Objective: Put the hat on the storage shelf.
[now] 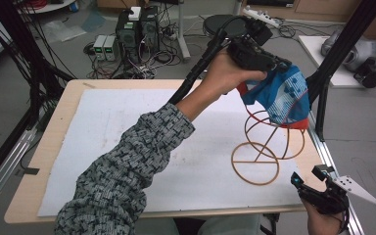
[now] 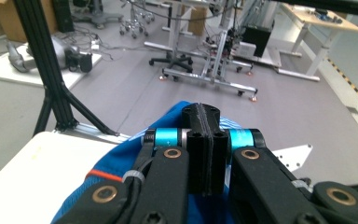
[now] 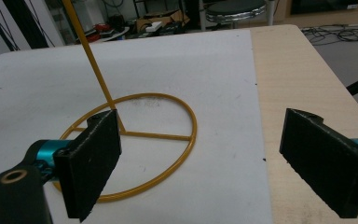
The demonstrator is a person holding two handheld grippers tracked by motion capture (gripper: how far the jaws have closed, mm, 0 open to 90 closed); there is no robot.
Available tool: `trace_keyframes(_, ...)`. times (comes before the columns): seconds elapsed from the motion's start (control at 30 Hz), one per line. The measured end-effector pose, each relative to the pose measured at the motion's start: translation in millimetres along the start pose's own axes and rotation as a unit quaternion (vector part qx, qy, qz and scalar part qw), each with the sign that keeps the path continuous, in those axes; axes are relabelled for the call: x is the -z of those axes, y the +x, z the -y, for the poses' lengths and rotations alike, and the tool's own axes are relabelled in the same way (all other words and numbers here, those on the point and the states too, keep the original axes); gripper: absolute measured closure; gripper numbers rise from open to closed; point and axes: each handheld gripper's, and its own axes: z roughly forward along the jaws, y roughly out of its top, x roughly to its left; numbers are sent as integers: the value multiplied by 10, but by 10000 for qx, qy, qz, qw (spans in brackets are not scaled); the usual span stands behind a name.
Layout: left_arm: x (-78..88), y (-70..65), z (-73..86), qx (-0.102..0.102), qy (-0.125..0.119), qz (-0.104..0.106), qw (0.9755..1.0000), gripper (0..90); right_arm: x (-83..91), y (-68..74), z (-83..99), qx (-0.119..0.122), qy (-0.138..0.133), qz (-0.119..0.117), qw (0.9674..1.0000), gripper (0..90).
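A blue patterned cloth with red trim (image 1: 281, 95) is draped over the top of a yellow wire stand (image 1: 254, 161) at the table's right side. My left gripper (image 1: 280, 66) is held high above the stand, its jaws pressed together on the cloth's upper edge. In the left gripper view the shut jaws (image 2: 205, 116) sit over the blue cloth (image 2: 121, 161). My right gripper (image 1: 309, 176) rests low at the table's front right corner, open with nothing between its fingers. The right gripper view has the open gripper (image 3: 203, 135) facing the stand's round base (image 3: 154, 136).
A white sheet (image 1: 127, 127) covers most of the wooden table (image 1: 54, 147). A black frame post (image 1: 323, 98) rises just right of the stand. Computers and cables (image 1: 137, 34) crowd the floor behind the table.
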Motion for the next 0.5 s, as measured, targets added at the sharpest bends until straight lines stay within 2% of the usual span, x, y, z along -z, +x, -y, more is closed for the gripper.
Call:
trace_keyframes(0.17,-76,-82,46,-84,232,79,9997,894,-1,0,-1,-5,1,6,10000,116)
trace_keyframes(0.5,-250,-216,180,-298,624,94,9976,895,1,-4,1,-20,0,4,10000,115)
